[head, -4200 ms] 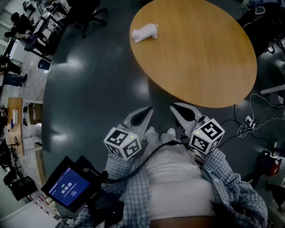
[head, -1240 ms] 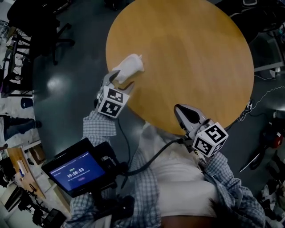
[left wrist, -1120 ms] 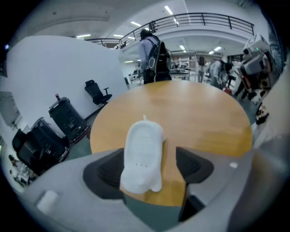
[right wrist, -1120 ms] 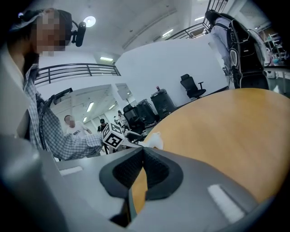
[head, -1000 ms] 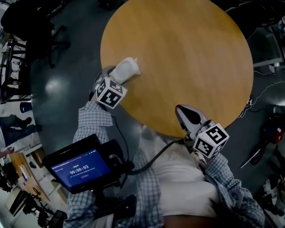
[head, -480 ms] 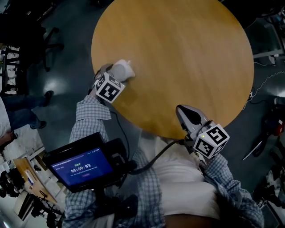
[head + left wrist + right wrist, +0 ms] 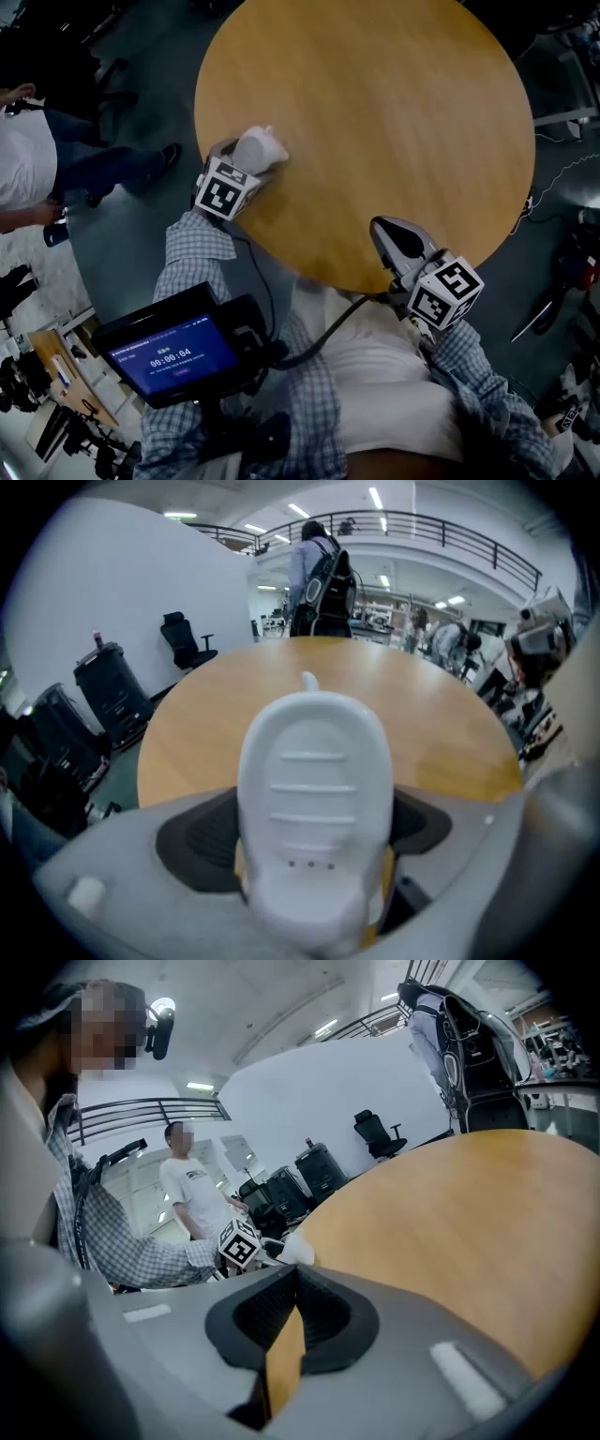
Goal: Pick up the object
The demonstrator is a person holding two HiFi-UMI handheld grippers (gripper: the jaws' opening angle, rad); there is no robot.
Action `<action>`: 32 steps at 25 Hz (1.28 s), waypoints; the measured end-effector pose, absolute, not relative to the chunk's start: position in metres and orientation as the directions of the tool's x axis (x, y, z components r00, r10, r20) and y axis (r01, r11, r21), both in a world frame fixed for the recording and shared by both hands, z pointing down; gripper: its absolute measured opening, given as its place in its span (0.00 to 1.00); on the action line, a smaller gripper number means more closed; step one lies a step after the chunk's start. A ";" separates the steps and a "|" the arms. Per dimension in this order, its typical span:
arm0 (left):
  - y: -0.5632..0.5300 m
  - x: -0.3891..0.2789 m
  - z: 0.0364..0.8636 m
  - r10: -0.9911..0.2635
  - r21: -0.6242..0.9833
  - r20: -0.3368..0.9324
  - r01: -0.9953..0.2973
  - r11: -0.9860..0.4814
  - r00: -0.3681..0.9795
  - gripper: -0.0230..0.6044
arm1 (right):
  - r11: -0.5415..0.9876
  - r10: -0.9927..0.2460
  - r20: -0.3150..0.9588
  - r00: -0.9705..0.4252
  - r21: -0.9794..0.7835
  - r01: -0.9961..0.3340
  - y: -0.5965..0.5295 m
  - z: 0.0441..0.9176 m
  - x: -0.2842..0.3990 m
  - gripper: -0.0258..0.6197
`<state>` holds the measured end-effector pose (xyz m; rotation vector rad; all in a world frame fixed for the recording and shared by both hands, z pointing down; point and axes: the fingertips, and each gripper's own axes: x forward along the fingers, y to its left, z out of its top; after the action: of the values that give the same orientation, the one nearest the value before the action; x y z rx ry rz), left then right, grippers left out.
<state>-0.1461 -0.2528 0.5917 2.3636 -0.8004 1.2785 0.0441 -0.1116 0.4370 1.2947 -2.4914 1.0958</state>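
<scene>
The fingers (image 7: 192, 841) of the left gripper (image 7: 314, 832) are opening, and the white object (image 7: 314, 789) stands between them, not yet squeezed. The round wooden table (image 7: 403, 122) carries that object near its left edge. The right gripper (image 7: 291, 1307) hovers by the table's near edge, its pads pressed together on nothing. The step in hand looks like the approach, with the jaws straddling the object. Next they should close evenly on its sides before any lift.
</scene>
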 end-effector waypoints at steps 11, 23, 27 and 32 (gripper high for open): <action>-0.190 -0.097 0.475 -0.538 0.354 0.467 -0.706 -0.613 0.702 0.76 | 0.457 -0.674 0.328 -0.662 -0.519 -0.722 -0.119 0.409 0.053 0.05; -0.130 -0.064 0.378 -0.598 0.584 0.129 -0.548 -0.598 0.791 0.76 | 0.519 -0.670 0.253 -0.698 -0.513 -0.684 -0.137 0.387 0.046 0.05; -0.125 -0.061 0.374 -0.586 0.575 0.111 -0.533 -0.621 0.802 0.76 | 0.532 -0.660 0.253 -0.707 -0.507 -0.678 -0.138 0.382 0.045 0.05; -0.124 -0.060 0.376 -0.589 0.574 0.115 -0.537 -0.618 0.800 0.76 | 0.537 -0.651 0.249 -0.717 -0.517 -0.667 -0.141 0.382 0.043 0.05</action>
<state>-0.0596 -0.1242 0.3762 2.3790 -0.8300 -0.1116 0.0428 -0.1406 0.3824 1.1716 -2.7308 0.9357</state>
